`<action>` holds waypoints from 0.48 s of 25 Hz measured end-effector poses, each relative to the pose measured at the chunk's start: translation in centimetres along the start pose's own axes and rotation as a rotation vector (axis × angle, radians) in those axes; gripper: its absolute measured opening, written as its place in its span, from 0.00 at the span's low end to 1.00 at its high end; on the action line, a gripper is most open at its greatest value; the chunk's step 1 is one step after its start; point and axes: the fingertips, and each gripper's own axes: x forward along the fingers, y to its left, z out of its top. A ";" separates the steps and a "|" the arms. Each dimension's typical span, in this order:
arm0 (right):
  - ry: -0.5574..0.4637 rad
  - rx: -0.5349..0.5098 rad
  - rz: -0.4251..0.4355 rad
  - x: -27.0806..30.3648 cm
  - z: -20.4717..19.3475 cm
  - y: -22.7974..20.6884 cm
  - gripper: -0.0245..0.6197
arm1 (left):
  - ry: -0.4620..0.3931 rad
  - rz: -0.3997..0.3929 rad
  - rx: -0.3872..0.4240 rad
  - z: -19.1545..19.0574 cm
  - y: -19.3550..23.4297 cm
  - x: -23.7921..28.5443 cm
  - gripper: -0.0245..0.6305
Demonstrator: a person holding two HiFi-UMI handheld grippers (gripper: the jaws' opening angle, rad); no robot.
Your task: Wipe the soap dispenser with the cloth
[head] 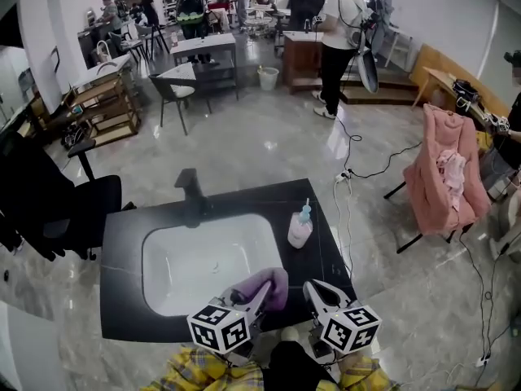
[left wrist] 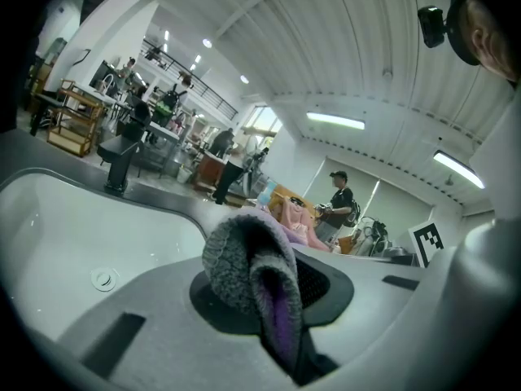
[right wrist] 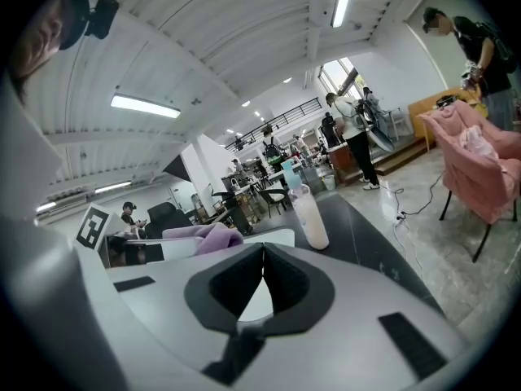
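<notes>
Left gripper (head: 260, 296) pinches a fuzzy grey-purple cloth (left wrist: 242, 255); right gripper (right wrist: 262, 277) has its jaws pressed together, empty, with the pale-pink, blue-pumped soap dispenser (right wrist: 310, 218) ahead of them.

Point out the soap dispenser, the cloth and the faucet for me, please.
soap dispenser (head: 299, 230), head view, on its pink bottle body
cloth (left wrist: 236, 261), left gripper view, on its grey outer fold
faucet (head: 190, 192), head view, on its dark body

Cloth (left wrist: 244, 259) fuzzy fleece; sink (head: 195, 259) glossy wht; counter (head: 122, 251) smooth blk; dispenser (head: 299, 230) plastic
</notes>
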 end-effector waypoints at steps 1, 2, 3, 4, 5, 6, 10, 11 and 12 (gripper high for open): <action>0.002 0.000 0.002 0.1 0.2 -0.4 0.05 | 0.000 0.002 0.000 0.1 0.0 0.5 0.13; 0.004 0.000 0.004 0.2 0.4 -0.8 0.05 | 0.001 0.004 0.001 0.2 -0.1 1.0 0.13; 0.006 0.000 0.007 0.3 0.5 -1.2 0.05 | 0.002 0.007 0.002 0.2 -0.2 1.5 0.13; 0.009 0.000 0.009 0.3 0.7 -1.6 0.05 | 0.003 0.010 0.002 0.2 -0.3 1.9 0.13; 0.011 -0.001 0.011 0.3 0.9 -2.0 0.05 | 0.003 0.014 0.002 0.3 -0.4 2.3 0.13; 0.013 -0.003 0.013 0.2 1.2 -2.4 0.05 | 0.003 0.018 0.001 0.3 -0.5 2.6 0.13; 0.010 -0.011 0.023 0.3 2.7 -3.6 0.05 | -0.007 0.033 -0.002 1.2 -0.8 4.0 0.13; 0.007 -0.013 0.025 0.4 3.1 -3.8 0.05 | -0.010 0.037 -0.002 1.5 -0.8 4.3 0.13; 0.006 -0.016 0.027 0.5 3.6 -4.1 0.05 | -0.013 0.042 -0.003 1.7 -0.8 4.6 0.13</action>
